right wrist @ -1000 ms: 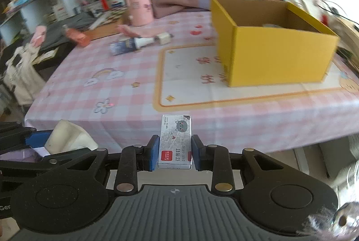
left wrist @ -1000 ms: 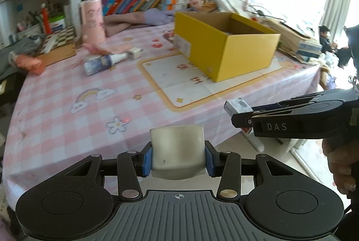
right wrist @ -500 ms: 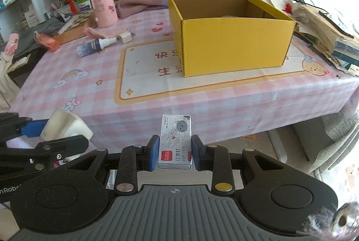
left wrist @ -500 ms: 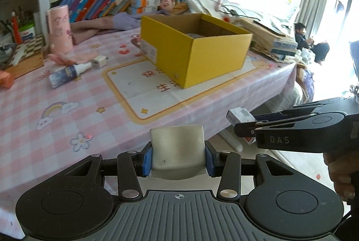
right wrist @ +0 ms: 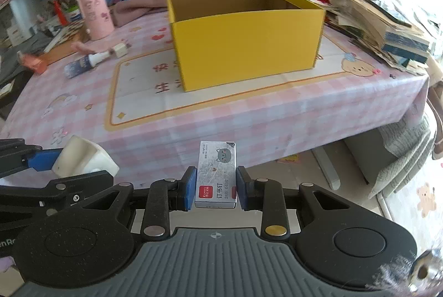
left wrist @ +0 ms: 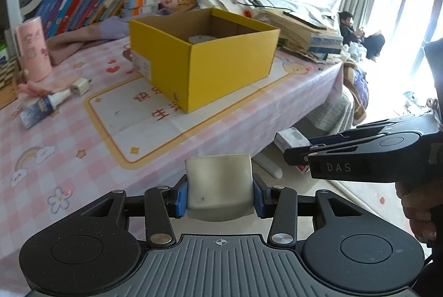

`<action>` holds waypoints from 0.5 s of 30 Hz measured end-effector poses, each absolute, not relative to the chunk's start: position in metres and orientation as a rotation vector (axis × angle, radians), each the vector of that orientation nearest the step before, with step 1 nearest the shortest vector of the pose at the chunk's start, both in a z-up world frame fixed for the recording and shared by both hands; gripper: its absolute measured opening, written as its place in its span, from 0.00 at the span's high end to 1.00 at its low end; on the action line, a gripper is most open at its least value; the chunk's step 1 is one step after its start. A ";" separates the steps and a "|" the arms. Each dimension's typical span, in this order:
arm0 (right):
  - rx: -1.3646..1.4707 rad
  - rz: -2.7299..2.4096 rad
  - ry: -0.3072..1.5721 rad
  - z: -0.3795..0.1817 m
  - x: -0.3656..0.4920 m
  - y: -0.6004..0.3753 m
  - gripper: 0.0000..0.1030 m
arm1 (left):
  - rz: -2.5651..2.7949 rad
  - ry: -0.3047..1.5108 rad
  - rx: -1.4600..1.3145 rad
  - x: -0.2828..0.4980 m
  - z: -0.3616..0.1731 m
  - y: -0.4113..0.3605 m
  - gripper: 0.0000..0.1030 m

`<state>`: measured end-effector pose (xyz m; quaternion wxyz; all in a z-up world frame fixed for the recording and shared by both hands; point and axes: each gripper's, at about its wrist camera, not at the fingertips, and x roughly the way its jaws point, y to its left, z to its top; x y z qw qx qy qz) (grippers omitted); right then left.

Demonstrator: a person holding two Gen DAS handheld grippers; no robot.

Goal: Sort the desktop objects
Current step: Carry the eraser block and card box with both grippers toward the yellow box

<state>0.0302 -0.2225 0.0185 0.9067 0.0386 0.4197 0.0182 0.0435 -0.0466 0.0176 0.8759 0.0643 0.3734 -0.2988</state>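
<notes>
Between the blue ribbed pads of the left hand-held gripper (left wrist: 220, 193) a cream, smooth-glazed block with rounded corners (left wrist: 218, 183) is clamped, a few dark specks being seen on its face. A small rectangular staple box (right wrist: 216, 175) of printed grey card, marked with a cat's head and a red label, is pinched by the right hand-held gripper (right wrist: 216, 193). Both items are held off the near edge of the worktop (right wrist: 193, 114), which is covered by a glossy pink-checked cloth with a cream panel. Ahead of both grippers an open yellow cardboard box (right wrist: 246, 45), matte and square-cornered, is set on that panel. Ahead and to the left, a capped tube (left wrist: 41, 107) is laid flat just beside a white plug (left wrist: 81, 86) and near a pink cylindrical cup (left wrist: 33, 53).
</notes>
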 end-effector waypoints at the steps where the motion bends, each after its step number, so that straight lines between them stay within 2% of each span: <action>1: 0.085 0.035 0.869 0.018 0.031 -0.226 0.73 | -0.627 0.780 0.139 0.045 0.017 -0.050 0.58; 15: 0.097 0.053 0.883 0.015 0.062 -0.260 0.73 | -0.599 0.787 0.173 0.071 0.018 -0.088 0.58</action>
